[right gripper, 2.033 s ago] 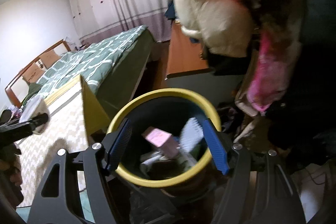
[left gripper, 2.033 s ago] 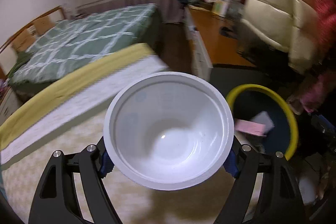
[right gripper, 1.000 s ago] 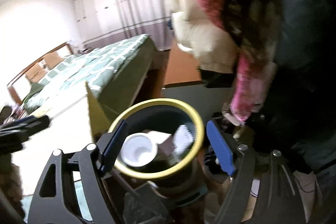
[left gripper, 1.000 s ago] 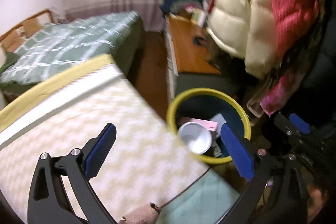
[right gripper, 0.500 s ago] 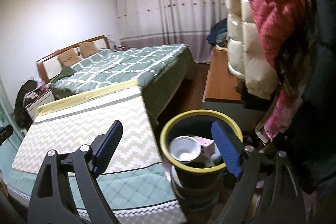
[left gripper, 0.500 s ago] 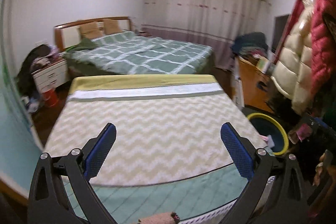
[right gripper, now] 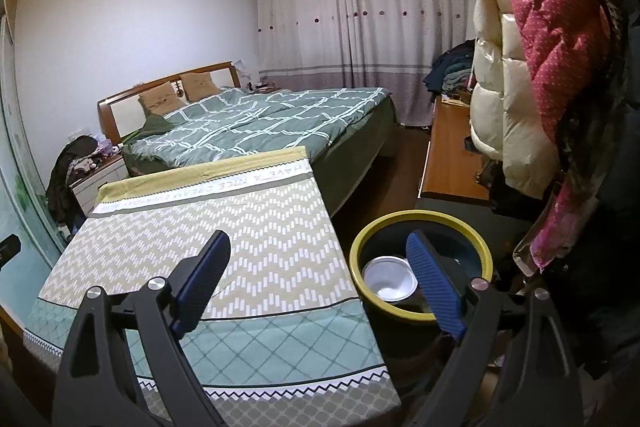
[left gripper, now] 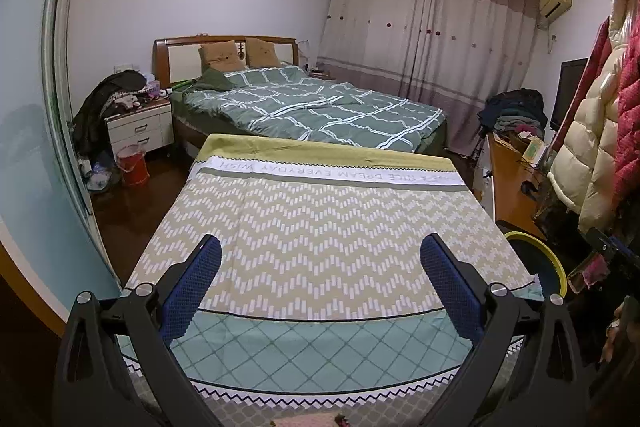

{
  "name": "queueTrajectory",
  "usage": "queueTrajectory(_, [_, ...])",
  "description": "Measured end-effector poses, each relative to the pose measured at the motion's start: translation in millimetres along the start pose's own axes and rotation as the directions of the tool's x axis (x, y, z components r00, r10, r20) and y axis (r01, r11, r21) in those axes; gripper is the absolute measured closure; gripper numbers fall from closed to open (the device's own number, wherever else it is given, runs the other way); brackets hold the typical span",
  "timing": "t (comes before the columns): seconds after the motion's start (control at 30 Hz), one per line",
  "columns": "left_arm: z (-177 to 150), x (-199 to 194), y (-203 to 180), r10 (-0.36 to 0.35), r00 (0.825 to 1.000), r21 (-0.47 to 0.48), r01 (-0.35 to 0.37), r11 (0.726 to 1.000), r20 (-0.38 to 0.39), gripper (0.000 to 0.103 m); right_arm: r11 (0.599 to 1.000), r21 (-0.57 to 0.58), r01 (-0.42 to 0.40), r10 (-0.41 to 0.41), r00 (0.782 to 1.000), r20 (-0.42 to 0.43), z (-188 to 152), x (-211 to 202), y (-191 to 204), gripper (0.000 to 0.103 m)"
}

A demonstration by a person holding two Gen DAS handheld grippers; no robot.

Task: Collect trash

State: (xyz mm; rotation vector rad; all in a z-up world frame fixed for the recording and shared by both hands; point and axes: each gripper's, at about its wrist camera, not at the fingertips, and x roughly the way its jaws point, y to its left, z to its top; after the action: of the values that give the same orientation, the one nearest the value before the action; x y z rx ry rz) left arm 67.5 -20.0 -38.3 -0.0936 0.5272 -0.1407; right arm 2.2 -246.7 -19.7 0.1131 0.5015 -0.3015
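- Both grippers are empty: the left gripper has its jaws spread wide over the patterned table cloth, and the right gripper is spread just as wide, with nothing between its blue pads.
- One piece of trash, the white bowl, lies inside the yellow-rimmed bin at the lower right of the right wrist view, beside the table's right edge.
- In the left wrist view only a part of the bin's yellow rim shows, at the right edge of the frame, past the table corner.
- No other trash is visible on the cloth in either view, so I judge the dropping step finished and the task near its end or waiting for a new item.
- Next move, in my judgement, calls for searching the room for more rubbish, perhaps near the red bucket at middle left, before any new grasp.
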Motion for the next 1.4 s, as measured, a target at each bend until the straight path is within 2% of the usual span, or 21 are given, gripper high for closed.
queueTrajectory(0.27, [-2,5,0,0.026,1.0,-0.002,-0.026,1.0,0.003,0.005,1.0,-0.01,-0.008,0.008,1.0,-0.009,0,3,8,0.016])
queueTrajectory(1.4, [-9,11,-1,0.045,0.999,0.006,-0.045,0.999,-0.006,0.005,1.0,-0.014,-0.022,0.022,0.999,-0.028,-2,11,15,0.015])
